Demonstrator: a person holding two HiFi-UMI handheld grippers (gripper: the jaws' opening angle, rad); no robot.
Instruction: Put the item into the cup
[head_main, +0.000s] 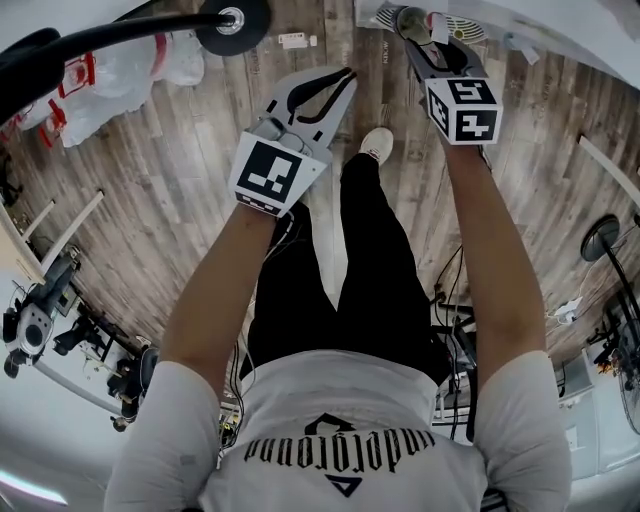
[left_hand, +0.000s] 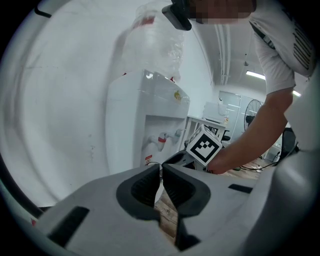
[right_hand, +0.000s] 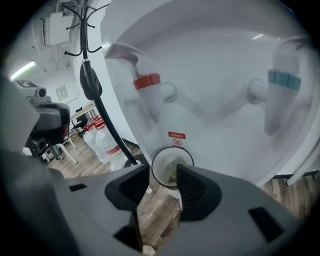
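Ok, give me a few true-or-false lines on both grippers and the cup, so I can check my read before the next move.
1. The left gripper has its jaws together with nothing between them. True.
2. The cup is held in the left gripper. False: it stands free at the water dispenser, below the red tap.
3. The right gripper has its jaws apart and grips nothing. True.
4. The cup is empty. False: something small and yellowish lies inside it.
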